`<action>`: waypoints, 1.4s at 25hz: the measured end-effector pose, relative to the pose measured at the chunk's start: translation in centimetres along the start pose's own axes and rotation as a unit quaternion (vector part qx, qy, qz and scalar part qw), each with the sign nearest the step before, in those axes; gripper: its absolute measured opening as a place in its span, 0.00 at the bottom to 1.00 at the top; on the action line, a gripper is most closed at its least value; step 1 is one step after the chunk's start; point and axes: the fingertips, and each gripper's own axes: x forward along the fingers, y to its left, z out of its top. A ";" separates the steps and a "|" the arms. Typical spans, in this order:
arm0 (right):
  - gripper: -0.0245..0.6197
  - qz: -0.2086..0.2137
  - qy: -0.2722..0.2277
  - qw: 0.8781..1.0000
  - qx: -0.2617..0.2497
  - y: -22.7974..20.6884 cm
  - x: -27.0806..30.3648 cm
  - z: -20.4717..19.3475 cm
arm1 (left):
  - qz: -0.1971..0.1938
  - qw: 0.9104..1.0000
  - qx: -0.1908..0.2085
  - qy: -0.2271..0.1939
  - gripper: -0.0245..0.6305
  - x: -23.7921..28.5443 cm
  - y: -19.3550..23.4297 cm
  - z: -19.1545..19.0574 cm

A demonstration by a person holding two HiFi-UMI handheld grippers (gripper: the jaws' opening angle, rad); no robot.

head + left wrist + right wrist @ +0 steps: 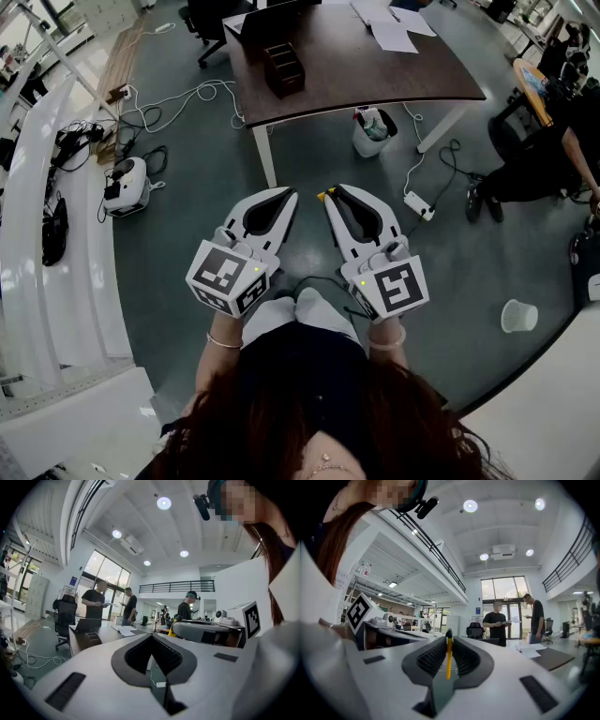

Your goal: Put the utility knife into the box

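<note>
My right gripper [327,198] is shut on the utility knife [448,659], a thin yellow and black strip standing upright between its jaws; its yellow tip [322,196] peeks out in the head view. Beside it, my left gripper [292,195] is shut with nothing in it, its jaws meeting at the tips [152,636]. Both grippers hang side by side over the grey floor, well short of the table. The dark brown box [283,68] stands on the brown table [403,80] near its left end, and shows small in the left gripper view [93,639].
Papers [394,36] and a laptop [261,19] lie on the table. Under it are a white bin [372,132], cables and a power strip [418,205]. A paper cup [518,316] stands at right, a white device [127,185] at left. A person [539,164] sits far right.
</note>
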 end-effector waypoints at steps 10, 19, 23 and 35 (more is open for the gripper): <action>0.13 0.005 -0.004 1.000 0.005 -0.8 0.0 0.0 | 0.001 1.000 -0.005 0.001 0.04 0.7 0.1 -0.1; 0.13 0.020 -0.008 1.000 0.007 -2.2 0.5 -0.6 | 0.009 1.000 -0.007 0.001 0.04 2.5 0.3 -0.5; 0.13 0.031 -0.011 0.999 0.008 -3.5 1.2 -0.9 | 0.018 1.000 -0.009 -0.003 0.04 3.7 0.6 -0.3; 0.13 0.051 -0.010 0.998 0.023 -7.9 7.7 -2.8 | 0.037 0.999 -0.020 0.009 0.04 8.8 6.1 -1.0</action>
